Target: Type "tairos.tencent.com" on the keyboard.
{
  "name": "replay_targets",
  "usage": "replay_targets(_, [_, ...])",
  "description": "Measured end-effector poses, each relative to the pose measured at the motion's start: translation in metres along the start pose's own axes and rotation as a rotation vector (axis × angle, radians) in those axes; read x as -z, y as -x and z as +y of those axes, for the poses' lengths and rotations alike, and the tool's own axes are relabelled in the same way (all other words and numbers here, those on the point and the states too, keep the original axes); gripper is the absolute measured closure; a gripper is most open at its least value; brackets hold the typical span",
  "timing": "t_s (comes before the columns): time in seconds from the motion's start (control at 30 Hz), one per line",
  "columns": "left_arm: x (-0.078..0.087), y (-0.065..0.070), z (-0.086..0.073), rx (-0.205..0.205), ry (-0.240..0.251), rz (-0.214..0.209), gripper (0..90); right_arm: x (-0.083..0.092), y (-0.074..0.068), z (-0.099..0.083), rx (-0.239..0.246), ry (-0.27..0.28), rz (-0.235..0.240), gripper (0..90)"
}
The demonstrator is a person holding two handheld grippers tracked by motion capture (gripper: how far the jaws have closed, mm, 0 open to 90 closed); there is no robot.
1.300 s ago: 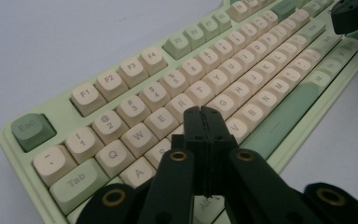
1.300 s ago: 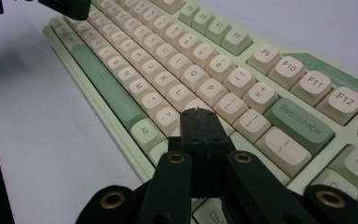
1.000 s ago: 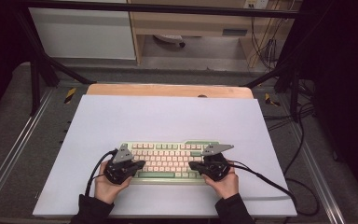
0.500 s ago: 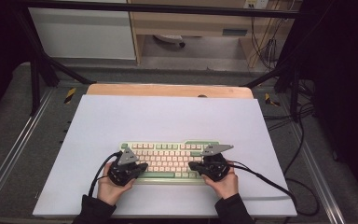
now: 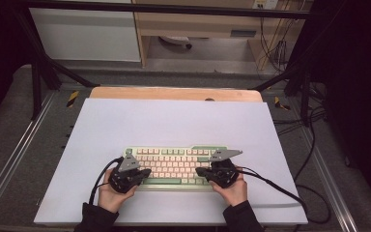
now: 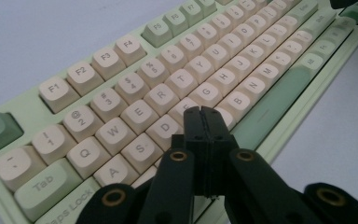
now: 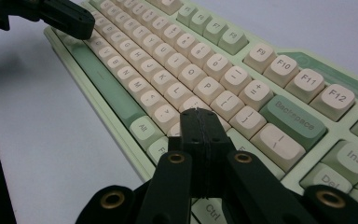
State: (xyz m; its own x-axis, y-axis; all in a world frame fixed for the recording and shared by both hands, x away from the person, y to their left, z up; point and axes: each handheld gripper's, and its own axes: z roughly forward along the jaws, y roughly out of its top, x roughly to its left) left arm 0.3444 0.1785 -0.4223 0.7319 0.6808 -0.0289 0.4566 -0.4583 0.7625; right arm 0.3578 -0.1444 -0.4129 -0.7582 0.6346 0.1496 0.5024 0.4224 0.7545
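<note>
A pale green keyboard (image 5: 174,166) with cream keys lies near the front of a white mat (image 5: 174,121). My left gripper (image 5: 147,172) rests at the keyboard's left end, and in the left gripper view (image 6: 203,110) its jaws are pressed together with nothing between them, tip just above the keys near D and F. My right gripper (image 5: 199,171) sits at the keyboard's right end. Its jaws are likewise shut and empty (image 7: 196,112), hovering over the keys right of L, near the Alt key (image 7: 143,127). The left gripper (image 7: 67,18) also shows far off in the right gripper view.
The mat lies on a wooden table (image 5: 174,93) inside a metal frame. A black cable (image 5: 280,191) trails right from the right gripper and another (image 5: 99,176) loops left from the left gripper. Cabinets and loose wires stand beyond the far edge.
</note>
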Motion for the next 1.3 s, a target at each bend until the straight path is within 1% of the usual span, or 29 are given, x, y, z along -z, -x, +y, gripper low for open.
replay_targets(0.13, [0.006, -0.004, -0.001, 0.012, 0.011, 0.007, 90.0, 0.000, 0.000, 0.000, -0.001, 0.002, -0.001, 90.0])
replay_targets(0.27, [0.010, -0.007, 0.000, 0.016, 0.019, 0.010, 90.0, 0.000, 0.000, 0.000, 0.001, 0.000, 0.000, 90.0])
replay_targets(0.63, [0.017, -0.012, 0.006, 0.024, 0.028, 0.026, 90.0, 0.000, 0.000, 0.000, 0.000, 0.001, -0.001, 90.0])
replay_targets(0.9, [0.009, -0.014, 0.014, 0.024, 0.013, 0.038, 90.0, 0.000, 0.000, 0.000, -0.003, -0.005, -0.001, 90.0])
replay_targets(1.07, [0.003, -0.016, 0.020, 0.026, 0.008, 0.052, 90.0, 0.000, 0.000, 0.000, -0.001, -0.005, -0.001, 90.0])
replay_targets(1.3, [-0.007, -0.020, 0.021, 0.042, -0.003, 0.064, 90.0, 0.000, 0.000, 0.000, 0.001, -0.002, 0.001, 90.0])
